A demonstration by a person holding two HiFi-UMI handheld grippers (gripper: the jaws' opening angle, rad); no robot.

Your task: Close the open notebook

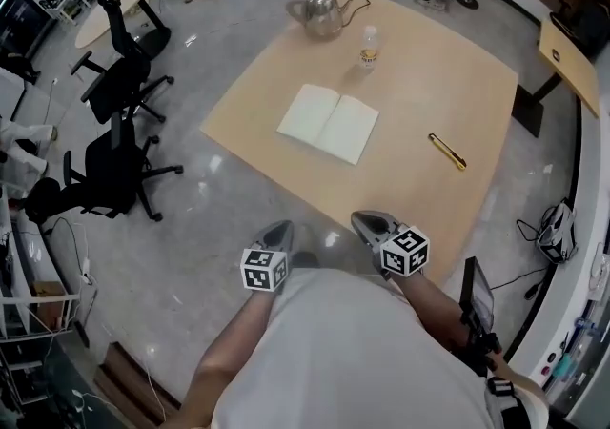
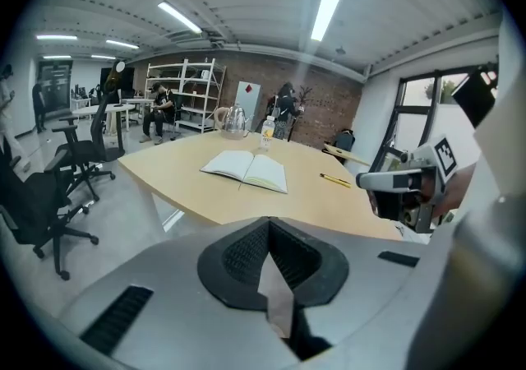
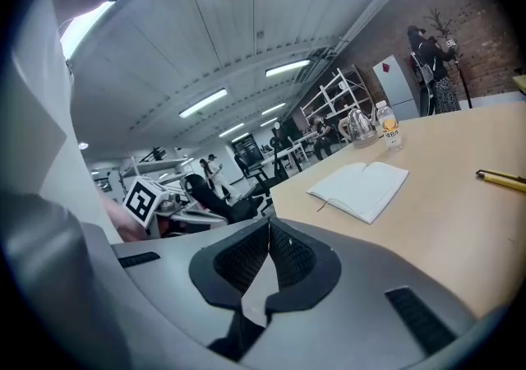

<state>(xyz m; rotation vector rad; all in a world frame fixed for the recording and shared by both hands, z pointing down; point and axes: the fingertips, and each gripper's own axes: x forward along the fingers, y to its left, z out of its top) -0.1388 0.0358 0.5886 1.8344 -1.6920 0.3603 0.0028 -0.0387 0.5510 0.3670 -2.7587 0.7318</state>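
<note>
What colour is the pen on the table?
Golden yellow; the pen shows best in the head view.

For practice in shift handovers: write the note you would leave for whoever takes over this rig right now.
Left hand-held gripper: shut, empty, short of the table's near edge.
Right hand-held gripper: shut, empty, alongside it.
Notebook: lying open mid-table, untouched.
Yellow pen lies to its right; metal kettle and bottle stand beyond it.
Done: nothing yet.
Left: reach in, fold one cover over, shut the notebook.
</note>
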